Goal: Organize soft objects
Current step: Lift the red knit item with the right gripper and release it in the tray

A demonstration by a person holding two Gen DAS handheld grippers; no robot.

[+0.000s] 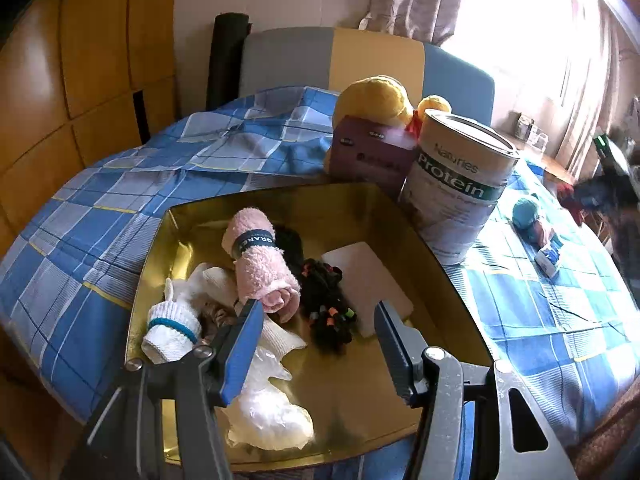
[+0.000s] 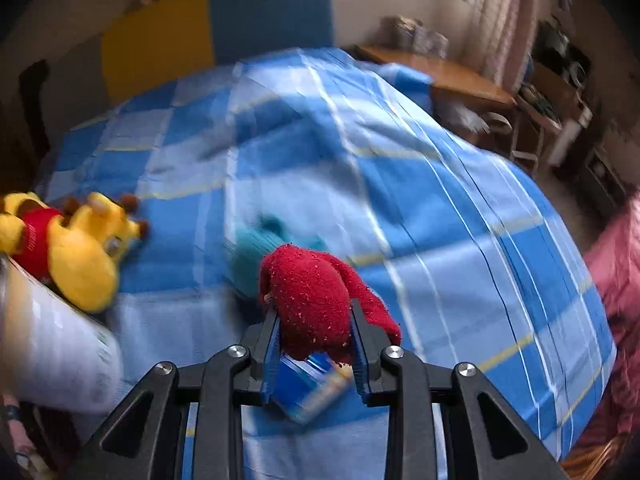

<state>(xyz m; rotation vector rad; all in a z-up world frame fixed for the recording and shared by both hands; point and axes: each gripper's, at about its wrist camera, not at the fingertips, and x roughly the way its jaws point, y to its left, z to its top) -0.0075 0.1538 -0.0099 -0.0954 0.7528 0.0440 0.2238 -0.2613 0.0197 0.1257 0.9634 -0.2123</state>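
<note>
I observe my right tongs [image 2: 316, 316] clamped on a red fuzzy sock [image 2: 316, 296], held above the blue checked bedspread [image 2: 440, 208]. A teal bundle [image 2: 256, 252] lies on the bed just beyond it; a yellow plush toy [image 2: 76, 248] lies at left. My left tongs [image 1: 316, 308] stand open and empty over the gold tray [image 1: 404, 216], which holds a rolled pink towel [image 1: 260, 264], a white sock roll [image 1: 172, 332] and black hair ties [image 1: 328, 304].
</note>
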